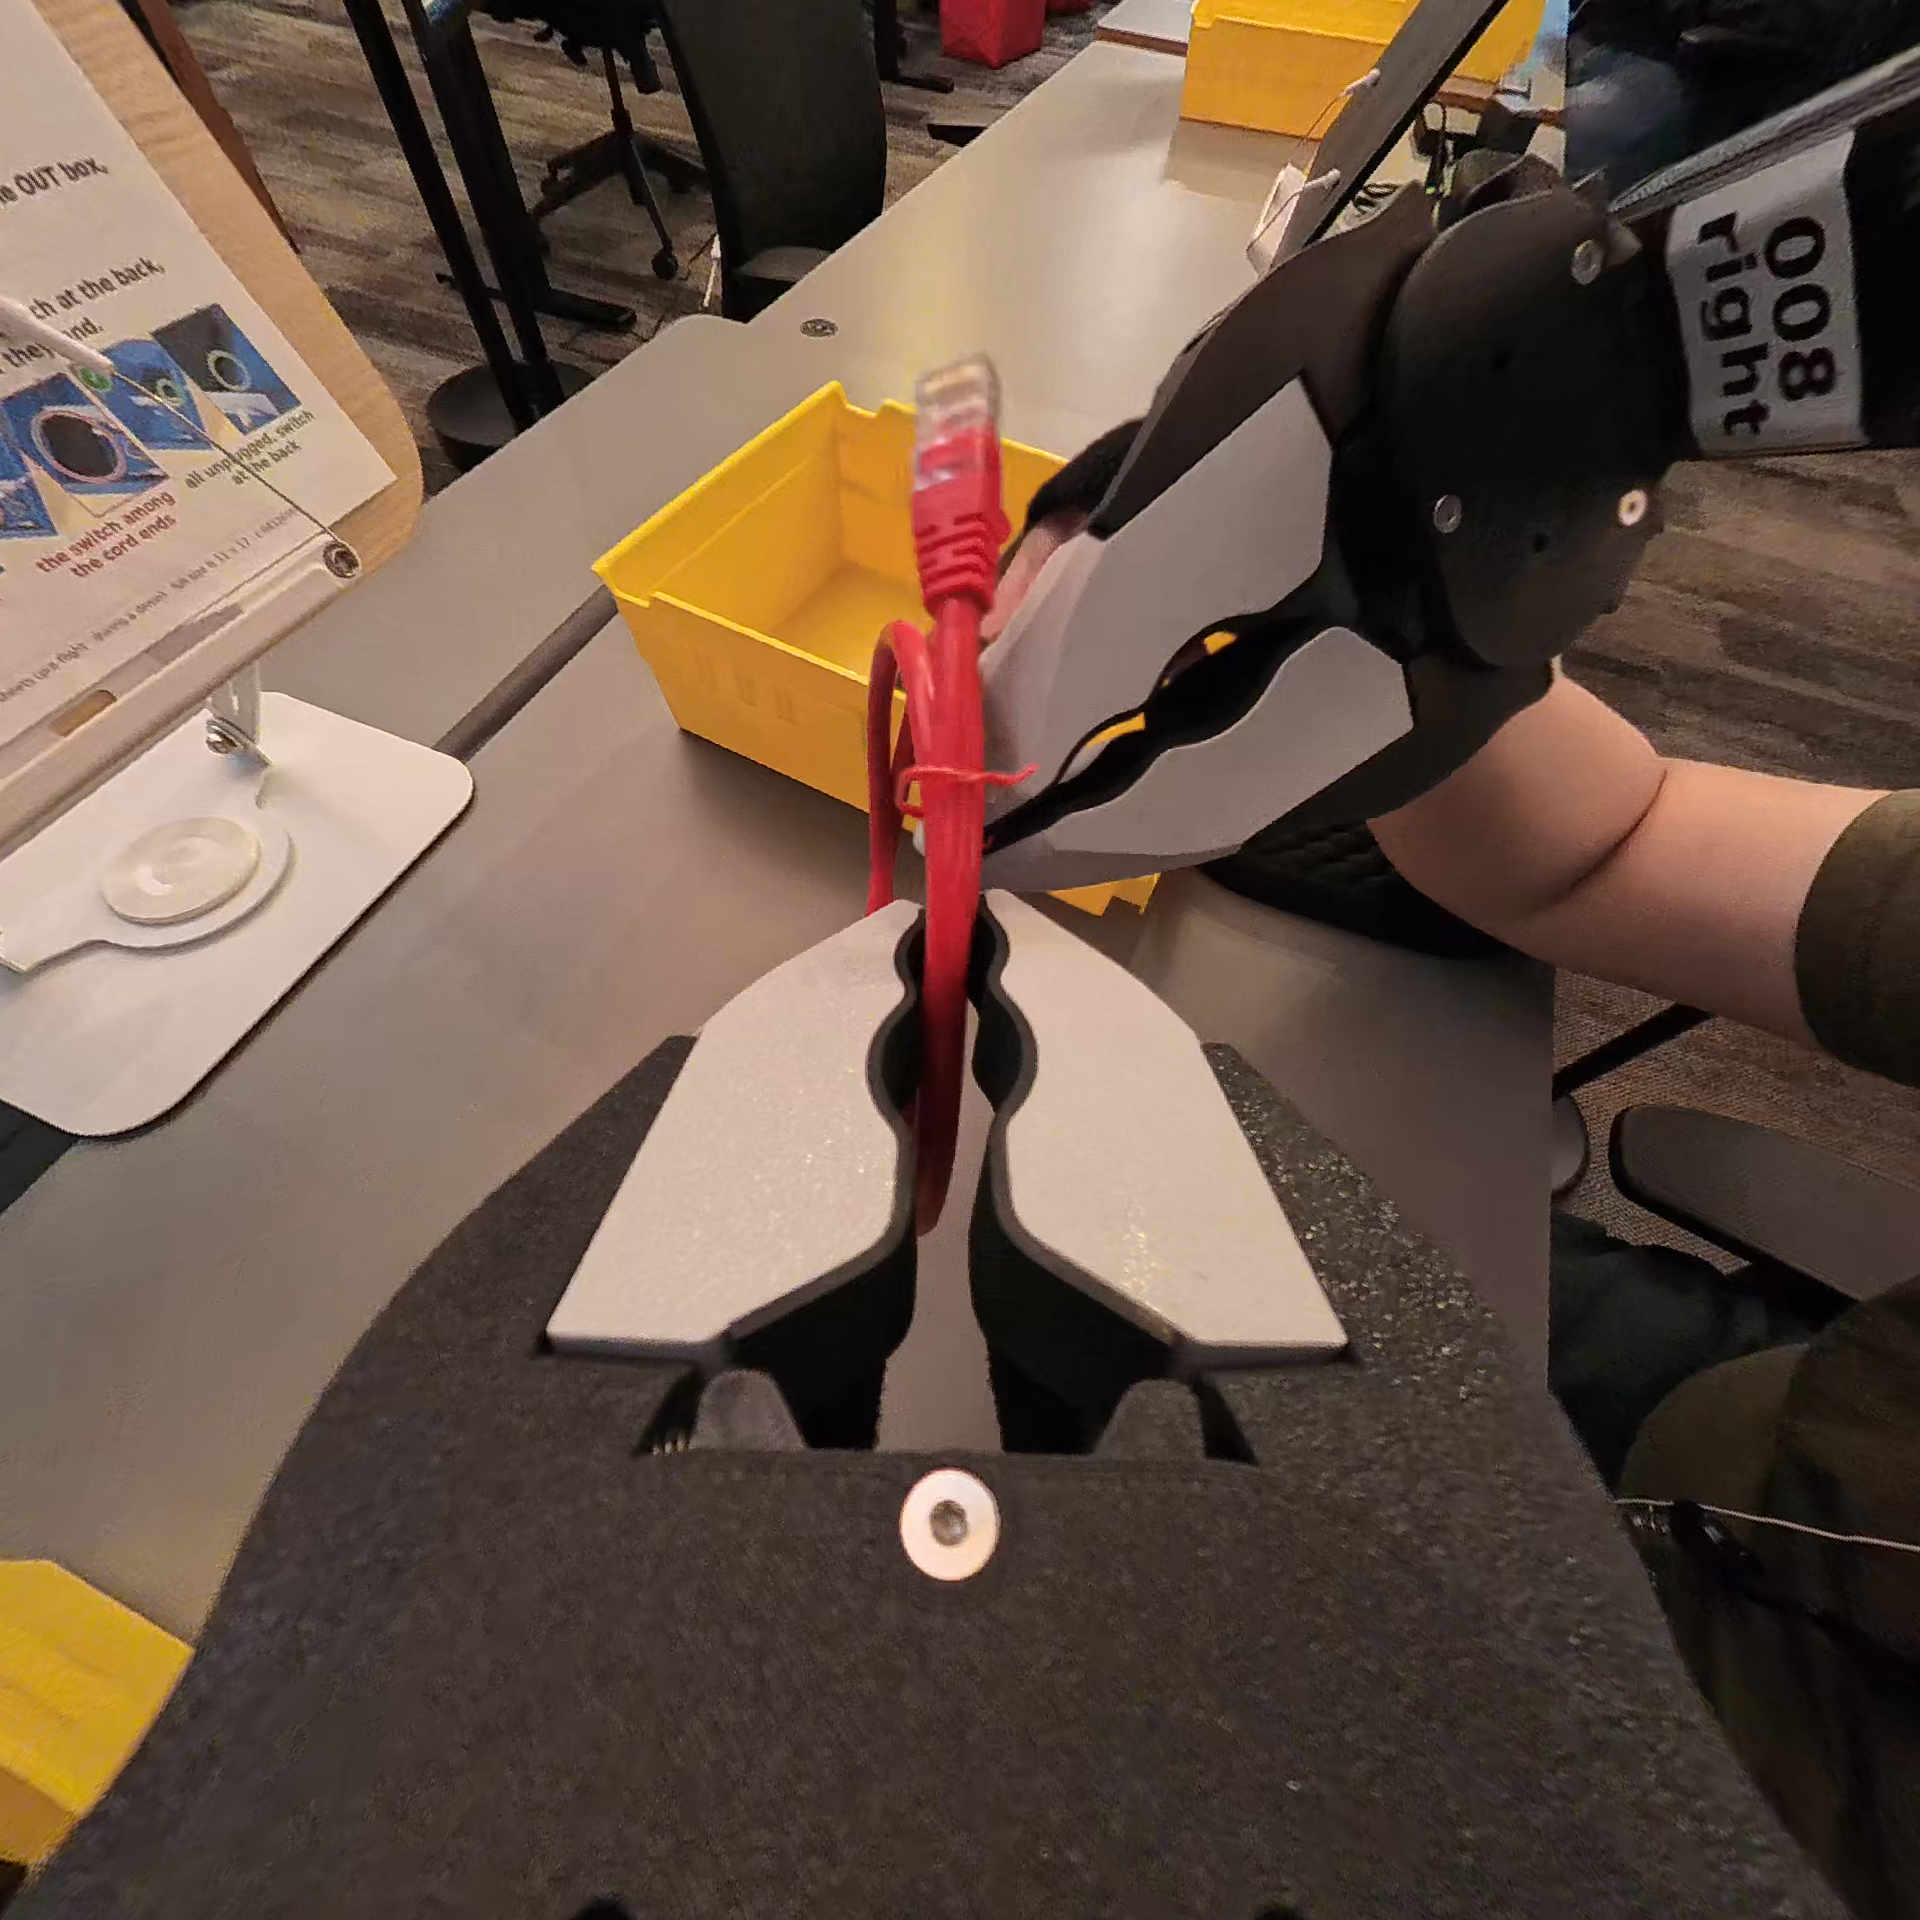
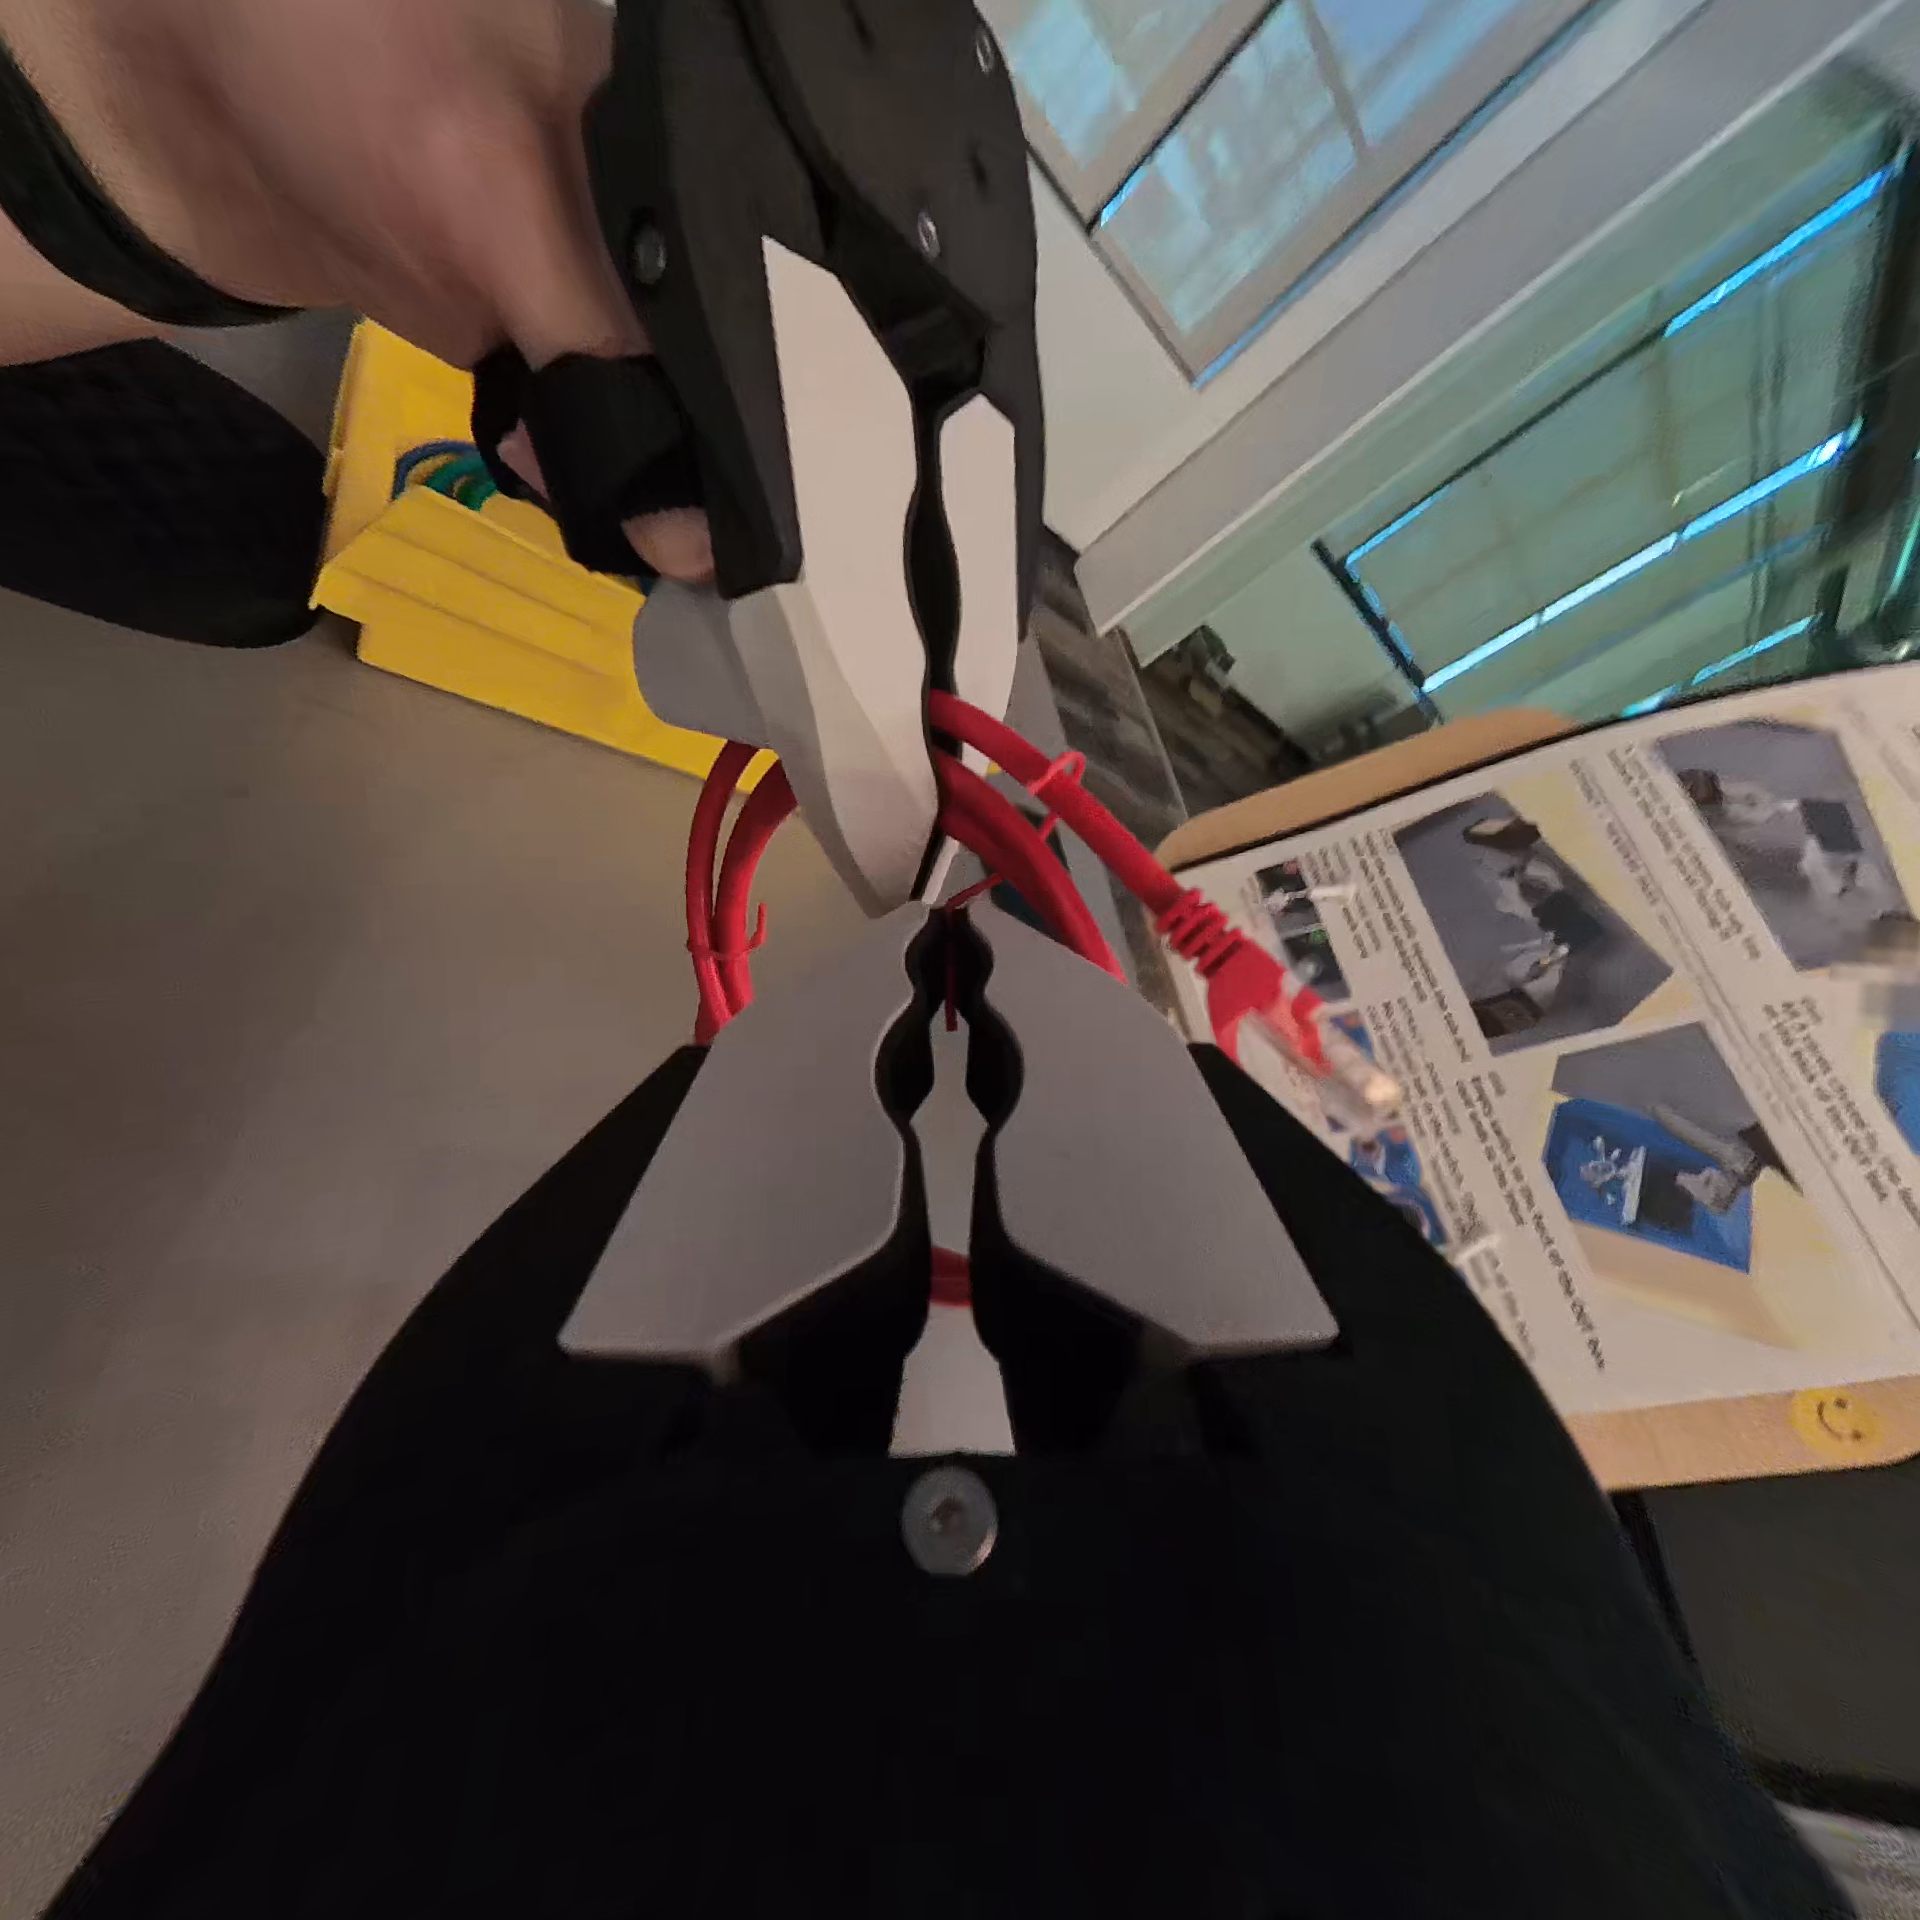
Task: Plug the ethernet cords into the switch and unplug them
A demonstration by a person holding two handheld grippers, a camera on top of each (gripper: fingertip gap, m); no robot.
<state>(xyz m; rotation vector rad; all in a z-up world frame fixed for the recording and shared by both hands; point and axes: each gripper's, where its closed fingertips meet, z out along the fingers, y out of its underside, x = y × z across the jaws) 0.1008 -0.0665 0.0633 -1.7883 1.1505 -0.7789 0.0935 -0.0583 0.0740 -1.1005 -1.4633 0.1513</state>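
A coiled red ethernet cord stands upright between both grippers above the grey table. Its clear-tipped plug points up. My left gripper is shut on the coil's strands. My right gripper comes in from the right, tips touching the coil next to the thin red twist tie. In the right wrist view, my right gripper is shut on a strand of that twist tie. The left gripper hangs in from above, pinching the cord, and the plug points right. No switch is in view.
An open yellow bin sits just behind the cord, and another stands far back. An instruction sheet on a white stand is at the left. A yellow bin holds blue and green cords. Office chairs stand beyond the table. My two grippers' fingertips are within a few centimetres of each other.
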